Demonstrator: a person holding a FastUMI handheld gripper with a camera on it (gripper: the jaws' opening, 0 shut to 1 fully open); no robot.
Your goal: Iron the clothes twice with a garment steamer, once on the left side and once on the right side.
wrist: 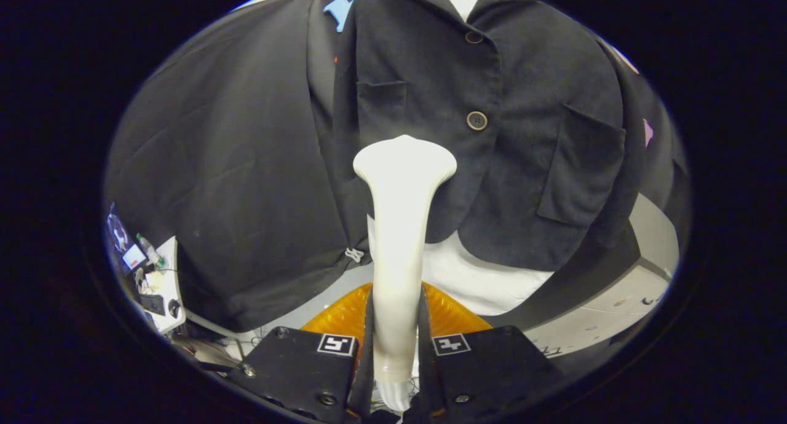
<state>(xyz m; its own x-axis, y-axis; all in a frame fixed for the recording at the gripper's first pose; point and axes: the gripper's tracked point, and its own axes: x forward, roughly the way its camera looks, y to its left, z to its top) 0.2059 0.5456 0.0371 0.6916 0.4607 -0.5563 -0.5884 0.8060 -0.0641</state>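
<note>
A white garment steamer point(398, 227) stands up between my fingers, its handle clamped by both of them. My gripper point(396, 335) is shut on that handle. The steamer's wide head point(404, 160) rests against or just in front of the lower left front panel of a black buttoned jacket point(522, 123). The jacket hangs on a white mannequin point(479, 276), with a breast pocket point(381, 107) above the head and a button point(476, 120) up and to its right. A larger pocket point(581, 166) sits on the jacket's right side.
An orange ribbed base point(344, 316) lies under the mannequin, just beyond my fingers. Black cloth point(233, 166) hangs to the left of the jacket. A white table point(161, 289) with small devices and a bottle stands low on the left. Light floor point(615, 301) shows at the right.
</note>
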